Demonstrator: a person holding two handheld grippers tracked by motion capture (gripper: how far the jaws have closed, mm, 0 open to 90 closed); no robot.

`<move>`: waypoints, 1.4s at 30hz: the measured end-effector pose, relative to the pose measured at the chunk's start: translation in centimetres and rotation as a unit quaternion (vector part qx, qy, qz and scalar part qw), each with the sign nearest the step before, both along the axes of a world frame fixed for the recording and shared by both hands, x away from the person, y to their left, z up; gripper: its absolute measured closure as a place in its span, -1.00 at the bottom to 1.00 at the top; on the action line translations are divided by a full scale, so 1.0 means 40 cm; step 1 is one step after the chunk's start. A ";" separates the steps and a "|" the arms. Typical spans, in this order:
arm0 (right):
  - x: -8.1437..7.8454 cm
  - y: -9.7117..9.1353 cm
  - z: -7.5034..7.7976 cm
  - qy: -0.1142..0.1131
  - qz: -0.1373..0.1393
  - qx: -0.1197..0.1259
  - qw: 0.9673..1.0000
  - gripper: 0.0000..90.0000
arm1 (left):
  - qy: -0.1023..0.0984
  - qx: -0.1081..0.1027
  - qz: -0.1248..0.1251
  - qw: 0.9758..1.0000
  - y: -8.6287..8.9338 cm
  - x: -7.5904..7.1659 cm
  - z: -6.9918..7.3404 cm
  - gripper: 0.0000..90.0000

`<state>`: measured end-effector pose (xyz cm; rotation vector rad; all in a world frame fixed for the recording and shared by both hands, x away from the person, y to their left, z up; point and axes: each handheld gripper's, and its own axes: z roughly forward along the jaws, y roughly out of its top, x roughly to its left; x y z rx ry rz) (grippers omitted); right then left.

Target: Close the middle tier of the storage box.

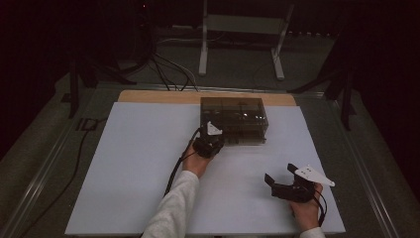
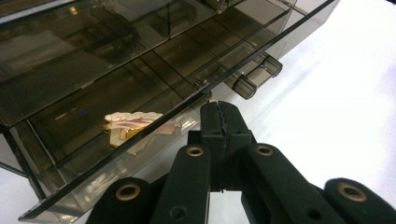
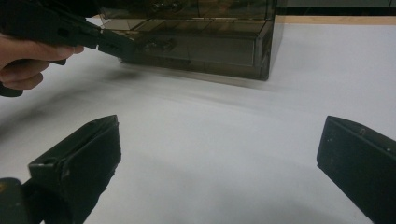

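Note:
A smoky see-through drawer box [image 1: 234, 114] stands at the back of the white sheet [image 1: 138, 163]. Its bottom drawer [image 2: 140, 140] is out a little and holds a gold and pink trinket [image 2: 133, 123]. My left gripper [image 2: 219, 106] is shut, jaws pressed together, tips against the drawer's front edge just left of the curved handle [image 2: 252, 77]. In the high view the left gripper [image 1: 210, 139] sits at the box's front left. The right gripper [image 1: 281, 172] rests open near the sheet's front right, nothing between its fingers [image 3: 84, 154], facing the box [image 3: 210, 46].
The sheet lies on a wooden tabletop [image 1: 163, 95]. Cables [image 1: 168, 69] and a white metal stand [image 1: 237, 29] sit on the dark floor beyond. A cable [image 1: 174, 171] trails from the left gripper along the person's sleeve [image 1: 173, 208].

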<state>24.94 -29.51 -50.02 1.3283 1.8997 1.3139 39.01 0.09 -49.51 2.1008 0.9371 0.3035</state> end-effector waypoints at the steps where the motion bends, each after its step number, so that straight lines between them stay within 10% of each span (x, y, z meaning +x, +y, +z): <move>1: 0.000 0.000 0.000 0.000 -0.001 0.000 1.000 -1.00 | 0.000 0.000 0.000 1.000 0.000 0.001 0.000 1.00; 42: 0.002 -0.008 -0.001 0.002 -0.004 0.002 1.000 -1.00 | -0.004 0.006 0.011 1.000 -0.019 0.022 -0.002 1.00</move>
